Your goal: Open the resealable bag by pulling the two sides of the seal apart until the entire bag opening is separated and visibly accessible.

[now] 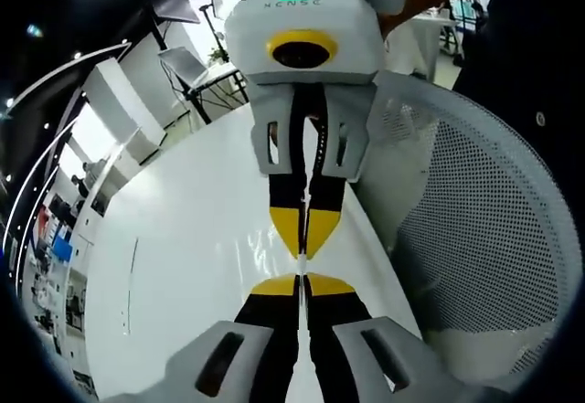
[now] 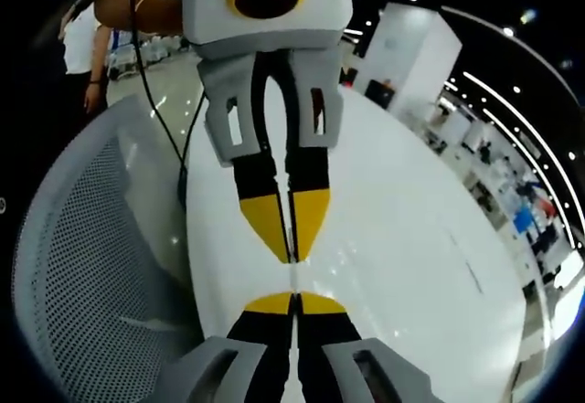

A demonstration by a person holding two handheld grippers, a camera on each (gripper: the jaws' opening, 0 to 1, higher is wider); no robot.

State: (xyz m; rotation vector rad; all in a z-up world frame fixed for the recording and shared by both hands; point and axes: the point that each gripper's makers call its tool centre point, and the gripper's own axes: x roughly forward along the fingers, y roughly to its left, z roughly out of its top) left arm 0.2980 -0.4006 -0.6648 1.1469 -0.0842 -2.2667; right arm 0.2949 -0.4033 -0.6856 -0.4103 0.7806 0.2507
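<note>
Here my left gripper [image 1: 302,281] and right gripper [image 2: 294,301] meet tip to tip, both clamped on the clear bag's edge [image 1: 302,238] above the white table [image 1: 183,266].

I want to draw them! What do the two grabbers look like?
Each gripper has pale grey housings with slots, black jaws and yellow pointed tips. The one facing shows a white box with a yellow-ringed black lens; one box has green lettering. A thin black cable hangs beside one.

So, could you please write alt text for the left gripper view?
Two yellow-tipped grippers meet tip to tip, the left gripper from below, the right gripper from above, pinching a thin clear bag edge above a white table. A grey mesh chair stands beside it.
</note>
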